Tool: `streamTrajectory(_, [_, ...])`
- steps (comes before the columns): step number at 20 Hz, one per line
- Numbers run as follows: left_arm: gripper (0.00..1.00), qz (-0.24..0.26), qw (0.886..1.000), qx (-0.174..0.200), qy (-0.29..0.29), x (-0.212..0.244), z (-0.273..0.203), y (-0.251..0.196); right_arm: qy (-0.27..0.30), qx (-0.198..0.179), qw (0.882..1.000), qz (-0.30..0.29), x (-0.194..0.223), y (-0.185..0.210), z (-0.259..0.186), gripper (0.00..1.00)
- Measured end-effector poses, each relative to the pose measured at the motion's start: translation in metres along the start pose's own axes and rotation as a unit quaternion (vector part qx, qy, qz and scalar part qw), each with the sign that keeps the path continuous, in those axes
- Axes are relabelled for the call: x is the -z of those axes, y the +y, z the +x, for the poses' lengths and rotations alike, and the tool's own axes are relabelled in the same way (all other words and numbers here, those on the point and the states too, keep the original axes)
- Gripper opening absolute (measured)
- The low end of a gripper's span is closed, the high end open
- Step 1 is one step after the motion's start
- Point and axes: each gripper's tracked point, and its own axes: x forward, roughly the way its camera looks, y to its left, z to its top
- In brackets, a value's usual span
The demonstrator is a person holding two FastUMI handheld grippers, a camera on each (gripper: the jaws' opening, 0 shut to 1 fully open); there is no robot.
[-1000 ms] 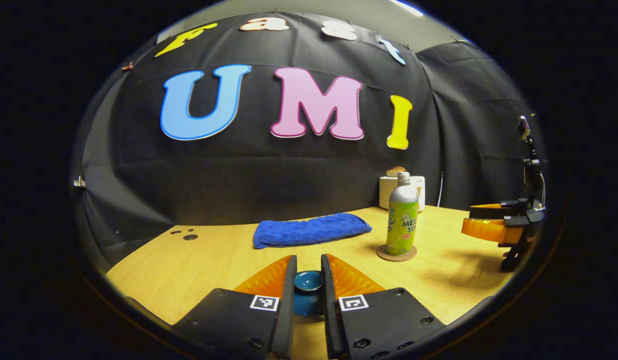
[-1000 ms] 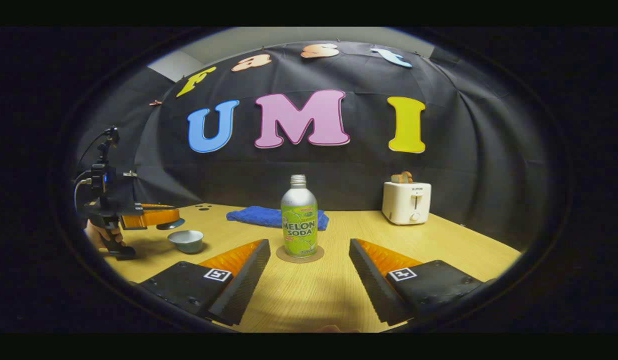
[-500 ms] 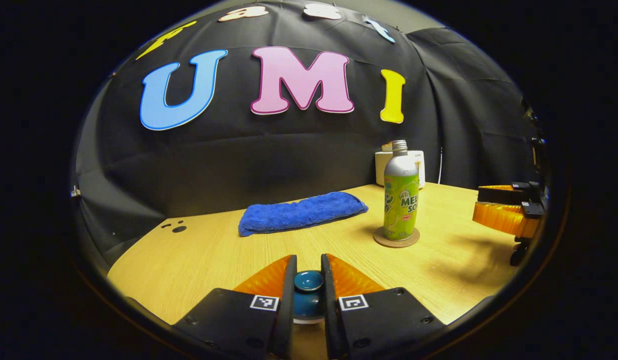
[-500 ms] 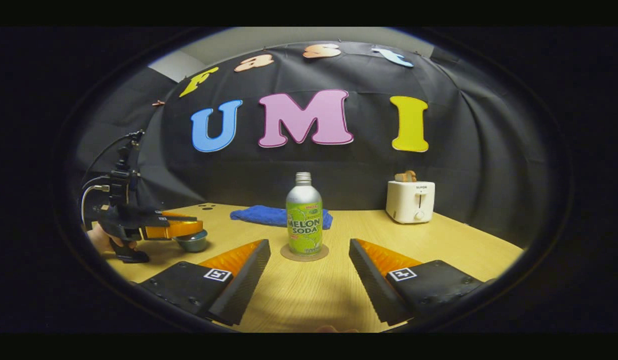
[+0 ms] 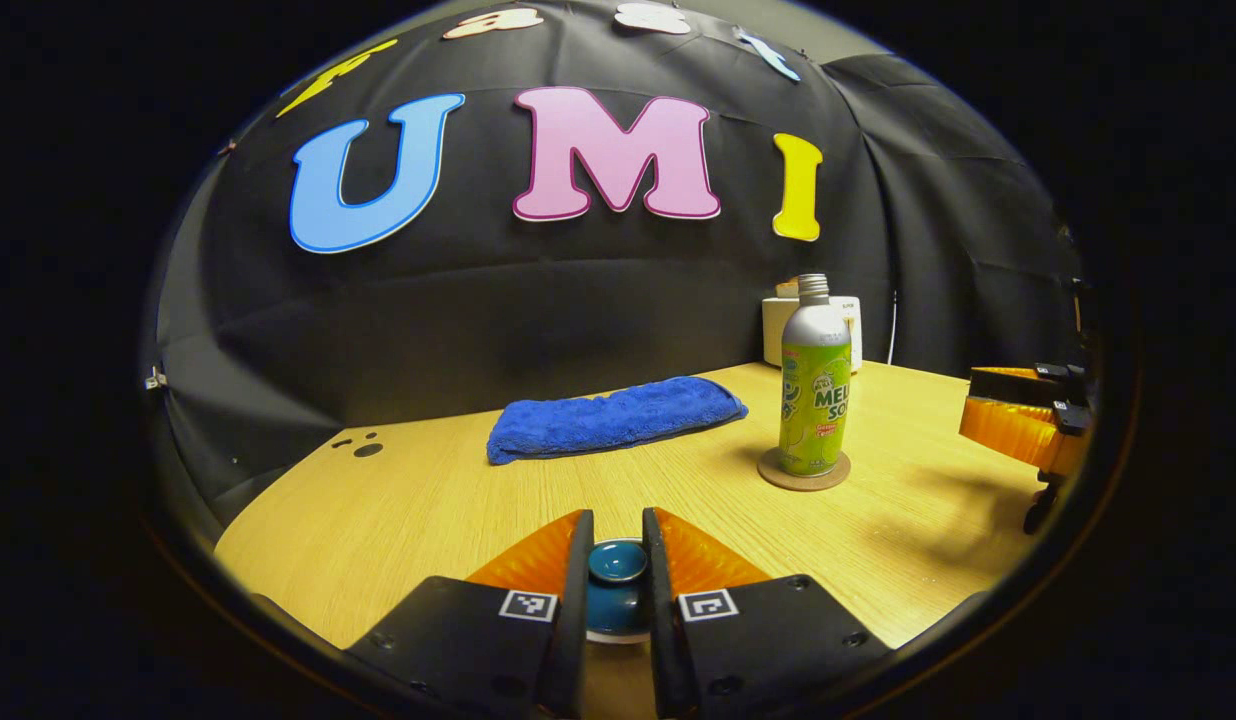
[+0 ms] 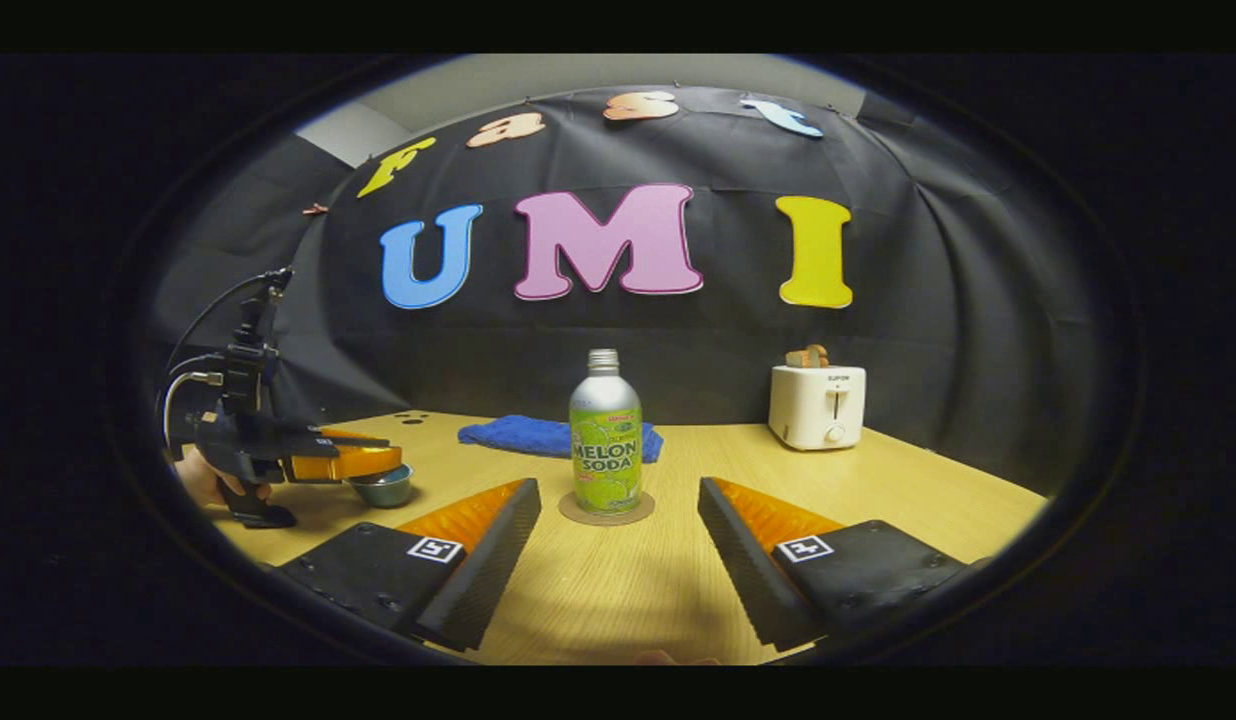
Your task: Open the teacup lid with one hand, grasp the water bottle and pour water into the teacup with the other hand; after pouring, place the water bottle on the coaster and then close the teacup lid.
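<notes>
My left gripper [image 5: 617,528] is shut on the knob of the teal teacup lid [image 5: 618,570]. In the right gripper view, the left gripper [image 6: 340,462] sits right over the grey-green teacup [image 6: 383,489] at the table's left, held by a hand; the lid is hidden between its fingers. The green melon soda bottle [image 6: 605,445] stands upright on the round cork coaster [image 6: 606,510]; the bottle [image 5: 816,395] and coaster [image 5: 804,472] also appear in the left gripper view. My right gripper [image 6: 618,535] is open, a short way in front of the bottle and not touching it.
A folded blue towel [image 5: 613,418] lies near the back wall. A white toaster [image 6: 816,405] stands at the back right. The wooden table [image 6: 908,480] has bare room to the right of the bottle. The right gripper [image 5: 1018,428] appears at the far right of the left gripper view.
The left gripper came down with the lid from above the open teacup to the cup's rim. In the last half second it barely moved. The right gripper stayed open in place.
</notes>
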Motion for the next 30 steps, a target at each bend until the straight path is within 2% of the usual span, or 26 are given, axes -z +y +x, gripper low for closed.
streamTrajectory(10, [0.35, 0.006, 1.000, 0.003, 0.004, 0.001, 0.000, -0.002, 0.000, 0.006, 1.000, 0.000, 0.000, -0.001, -0.001, 0.98])
streamTrajectory(11, [0.40, 0.006, 1.000, 0.003, 0.003, 0.001, -0.001, -0.002, 0.000, 0.006, 1.000, 0.000, 0.000, -0.001, -0.001, 0.98])
streamTrajectory(13, [0.62, 0.005, 1.000, -0.002, -0.002, 0.000, -0.004, 0.000, -0.001, 0.007, 1.000, 0.000, 0.000, -0.001, -0.001, 0.98])
streamTrajectory(14, [0.68, 0.004, 1.000, -0.010, -0.009, -0.001, -0.008, 0.003, -0.001, 0.007, 1.000, 0.000, 0.000, -0.001, -0.001, 0.98])
streamTrajectory(17, [0.98, -0.003, 0.999, -0.023, -0.040, -0.009, -0.025, 0.005, -0.001, 0.008, 1.000, 0.000, 0.000, -0.001, -0.002, 0.98])
streamTrajectory(19, [0.97, -0.021, 0.997, -0.024, -0.066, -0.015, -0.037, 0.002, -0.002, 0.019, 1.000, 0.000, 0.000, -0.005, -0.002, 0.98])
streamTrajectory(21, [0.97, -0.059, 0.994, -0.031, -0.090, -0.022, -0.050, 0.001, -0.002, 0.029, 1.000, 0.000, 0.000, -0.007, -0.003, 0.98])
streamTrajectory(24, [0.97, -0.104, 0.988, -0.043, -0.103, -0.022, -0.062, -0.003, -0.001, 0.039, 0.999, 0.000, 0.000, -0.004, -0.005, 0.98])
streamTrajectory(28, [0.99, -0.098, 0.987, -0.068, -0.108, -0.023, -0.073, 0.001, 0.000, 0.022, 1.000, 0.000, 0.000, 0.020, -0.011, 0.98])
streamTrajectory(30, [0.99, -0.102, 0.987, -0.067, -0.108, -0.021, -0.074, -0.004, 0.000, 0.011, 1.000, -0.001, 0.002, 0.033, -0.012, 0.98])
